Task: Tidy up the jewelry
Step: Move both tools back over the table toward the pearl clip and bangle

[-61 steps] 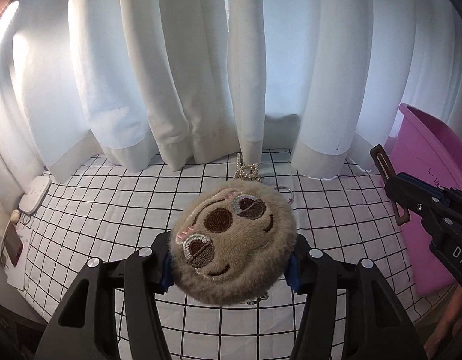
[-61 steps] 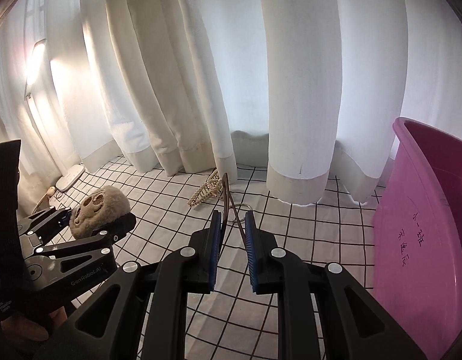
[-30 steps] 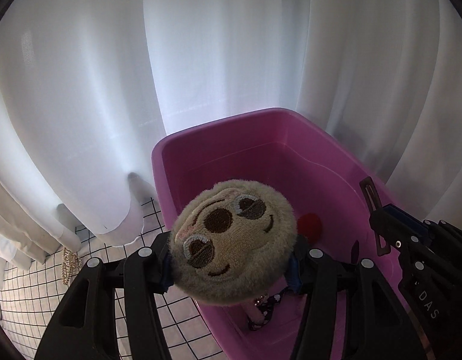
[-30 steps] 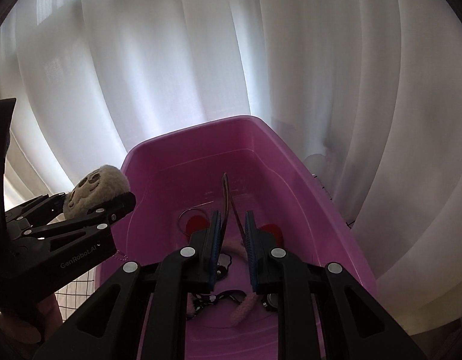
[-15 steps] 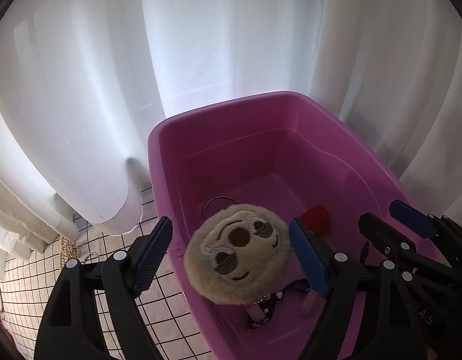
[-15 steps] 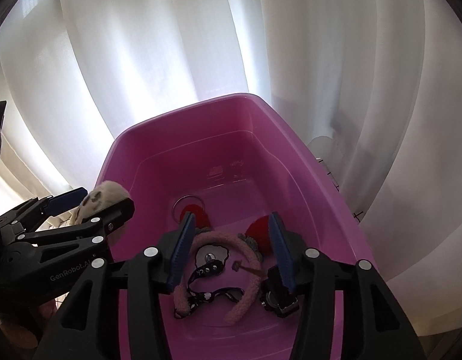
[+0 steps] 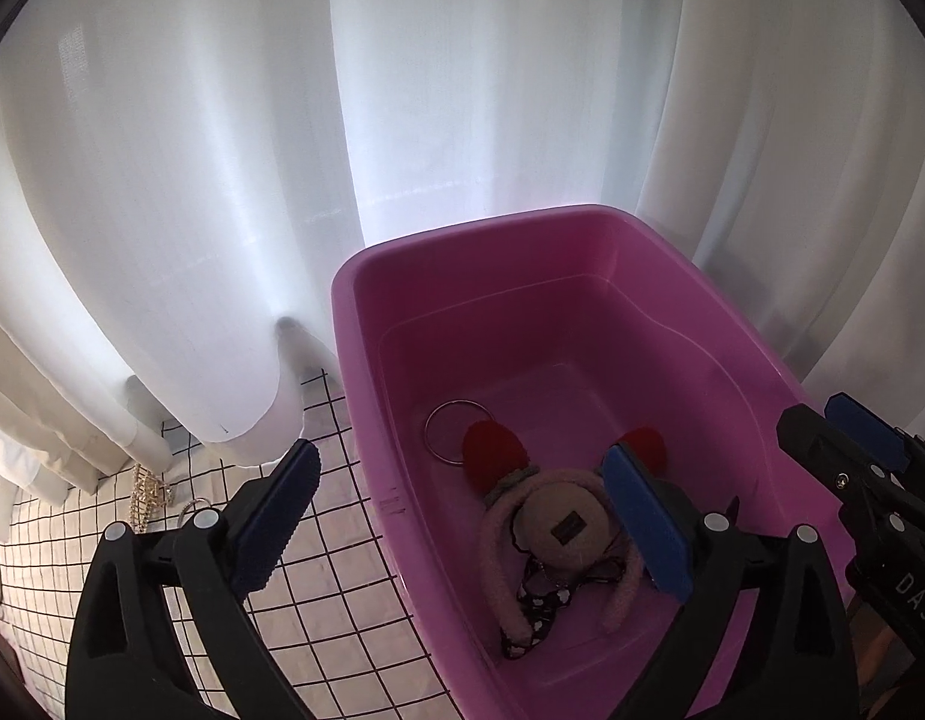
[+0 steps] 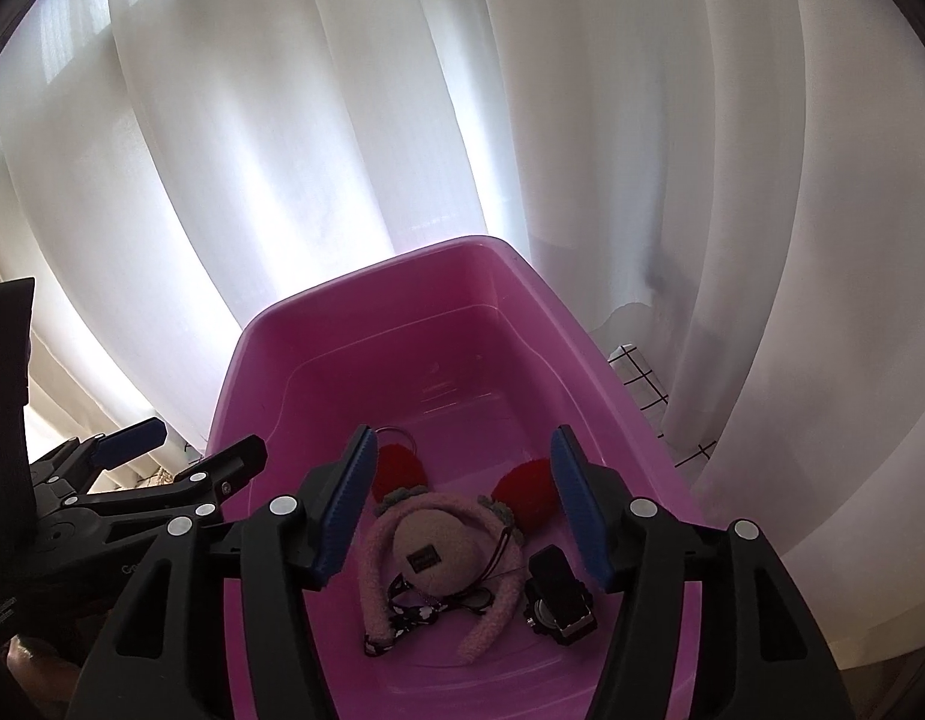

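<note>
Several pieces lie in pink tub (image 7: 366,324): plush pendant (image 8: 435,558) face-down on fuzzy headband (image 8: 375,546), watch (image 8: 558,594) beside, metal ring (image 7: 447,432) behind. I judge plush light, squashy, grab across round body. Left gripper (image 7: 462,516), right gripper (image 8: 462,504) jaws opening, nothing between. Gold chain (image 7: 144,498) outside on checked cloth (image 7: 318,576)

White sheer curtains (image 7: 462,120) hang in folds across the far side, light showing through them. A white cloth with a black grid (image 7: 342,600) covers the surface at near left; a small patch also shows at right in the right wrist view.
</note>
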{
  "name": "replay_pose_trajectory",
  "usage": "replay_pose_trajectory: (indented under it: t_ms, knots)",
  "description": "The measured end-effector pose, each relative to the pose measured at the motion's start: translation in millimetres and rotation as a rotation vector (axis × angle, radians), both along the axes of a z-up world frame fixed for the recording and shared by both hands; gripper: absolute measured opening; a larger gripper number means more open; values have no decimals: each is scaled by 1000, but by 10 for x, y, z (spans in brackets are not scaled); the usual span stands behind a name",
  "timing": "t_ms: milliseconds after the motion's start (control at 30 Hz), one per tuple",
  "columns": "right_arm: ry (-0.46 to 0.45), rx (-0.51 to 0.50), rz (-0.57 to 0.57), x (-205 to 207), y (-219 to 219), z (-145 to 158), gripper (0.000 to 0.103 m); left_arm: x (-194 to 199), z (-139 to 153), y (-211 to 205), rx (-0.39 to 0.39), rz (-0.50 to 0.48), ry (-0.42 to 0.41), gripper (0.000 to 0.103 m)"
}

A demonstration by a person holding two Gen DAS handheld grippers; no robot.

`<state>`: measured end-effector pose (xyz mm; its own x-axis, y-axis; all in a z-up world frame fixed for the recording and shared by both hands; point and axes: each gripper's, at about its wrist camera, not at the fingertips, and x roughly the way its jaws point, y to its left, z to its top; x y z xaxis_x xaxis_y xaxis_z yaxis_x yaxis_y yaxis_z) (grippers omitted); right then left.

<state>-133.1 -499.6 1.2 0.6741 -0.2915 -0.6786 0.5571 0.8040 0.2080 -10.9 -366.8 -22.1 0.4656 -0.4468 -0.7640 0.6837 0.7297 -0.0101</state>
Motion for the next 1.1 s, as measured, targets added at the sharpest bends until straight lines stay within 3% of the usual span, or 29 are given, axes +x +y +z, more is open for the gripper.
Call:
replay_pose_trajectory:
  t_ms: [167, 367, 700, 867, 1100]
  knots:
    - [-63, 10, 37, -26, 189, 116, 62, 70, 138, 291, -59, 31, 7, 94]
    - [-115, 7, 159, 144, 704, 219, 64, 191, 259, 968, -122, 101, -10, 96]
    - [-111, 26, 408, 852, 1819, 151, 67, 724, 86, 2471, -110, 323, -16, 96]
    - [-50, 44, 469, 1329, 2217, -169, 68, 1104, -273, 3106, -54, 421, 9, 96]
    - [74, 83, 478, 2060, 2531, -920, 68, 1598, -888, 3405, -13, 392, 65, 96]
